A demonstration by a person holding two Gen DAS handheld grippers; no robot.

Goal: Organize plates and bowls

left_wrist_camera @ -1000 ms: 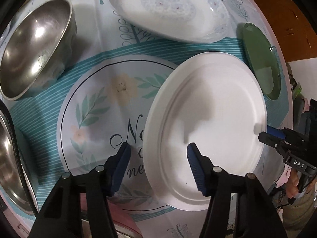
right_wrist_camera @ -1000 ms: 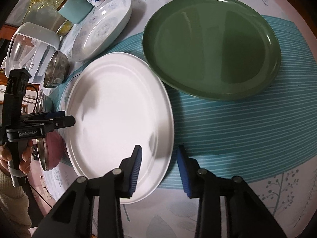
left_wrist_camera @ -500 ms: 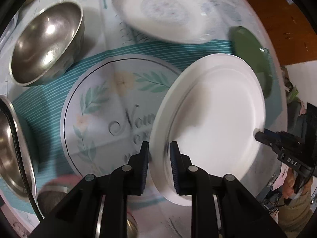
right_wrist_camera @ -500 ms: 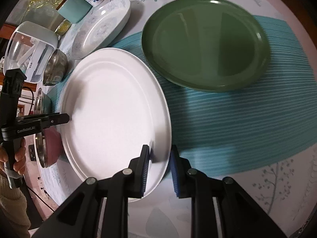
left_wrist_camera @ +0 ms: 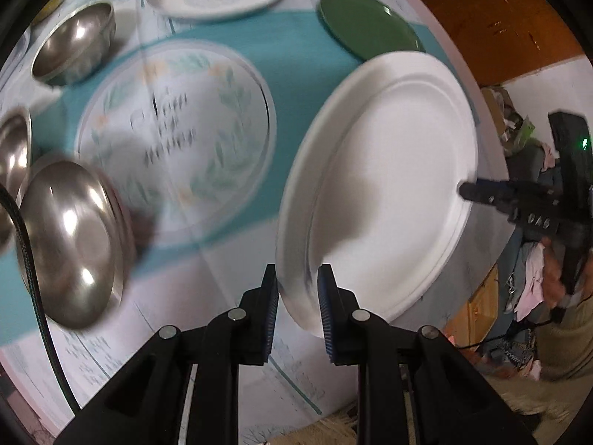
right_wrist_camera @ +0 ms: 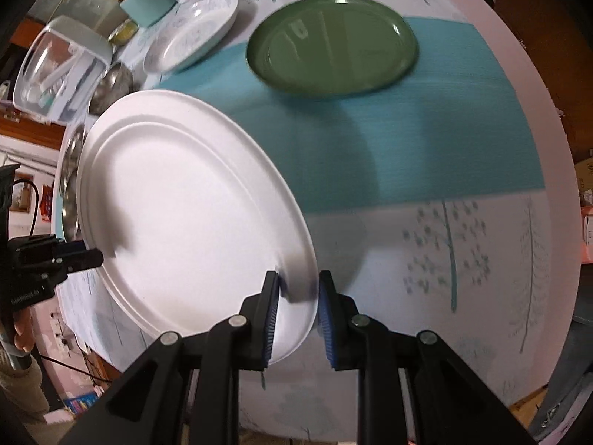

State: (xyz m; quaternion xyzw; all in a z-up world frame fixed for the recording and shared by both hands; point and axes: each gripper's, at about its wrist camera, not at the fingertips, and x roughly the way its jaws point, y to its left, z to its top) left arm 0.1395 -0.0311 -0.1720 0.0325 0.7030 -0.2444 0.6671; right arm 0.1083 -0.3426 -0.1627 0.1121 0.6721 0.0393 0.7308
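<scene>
A large white oval plate [left_wrist_camera: 385, 185] is held in the air above the table, tilted. My left gripper [left_wrist_camera: 296, 307] is shut on its near rim. My right gripper [right_wrist_camera: 296, 307] is shut on the opposite rim of the same plate [right_wrist_camera: 185, 215]. Each gripper shows at the far rim in the other's view, the right gripper [left_wrist_camera: 478, 191] and the left gripper [right_wrist_camera: 89, 257]. A green plate [right_wrist_camera: 333, 44] and a patterned white plate [right_wrist_camera: 192, 37] lie on the table beyond. Steel bowls [left_wrist_camera: 70, 237] sit at the left, another [left_wrist_camera: 74, 48] farther back.
The round table has a teal striped cloth [right_wrist_camera: 426, 137] with a printed round design [left_wrist_camera: 178, 137]. A teal cup [right_wrist_camera: 148, 2], a clear lidded container [right_wrist_camera: 55, 66] and small bottles stand at the far edge. The table edge [right_wrist_camera: 481, 371] runs close below the grippers.
Both grippers closed on the white plate's rim and lifted it off the table. It has moved toward the table's near edge and tilted; the table now looks farther away.
</scene>
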